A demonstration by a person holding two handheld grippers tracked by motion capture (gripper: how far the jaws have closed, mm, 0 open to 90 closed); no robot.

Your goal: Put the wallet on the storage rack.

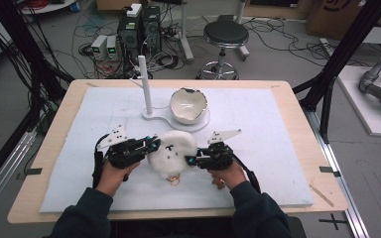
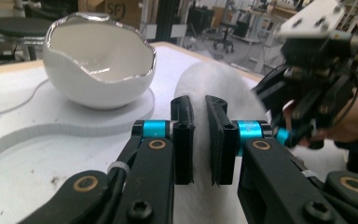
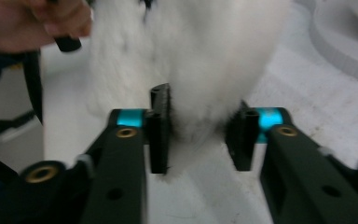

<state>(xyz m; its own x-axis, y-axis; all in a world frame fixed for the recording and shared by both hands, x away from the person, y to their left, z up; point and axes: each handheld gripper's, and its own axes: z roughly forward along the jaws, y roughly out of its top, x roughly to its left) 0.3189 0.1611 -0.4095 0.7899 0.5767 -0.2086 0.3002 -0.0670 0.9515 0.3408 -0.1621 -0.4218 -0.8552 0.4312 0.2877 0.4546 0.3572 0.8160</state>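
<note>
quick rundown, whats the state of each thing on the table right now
plush toy: lying on the white mat, pinched from both sides
left gripper: shut on the plush toy's fur
right gripper: shut on the plush toy, fur bunched between its pads
eggshell bowl: upright on its stand, empty, jagged rim up
white post: upright on the stand, nothing on it
white mat: flat on the table

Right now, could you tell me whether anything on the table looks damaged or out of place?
Only the white bowl on the stand's base looks odd: its rim is jagged like a cracked eggshell, though the silver edging suggests design rather than damage. The white plush toy sits between both grippers; nothing is spilled.
</note>
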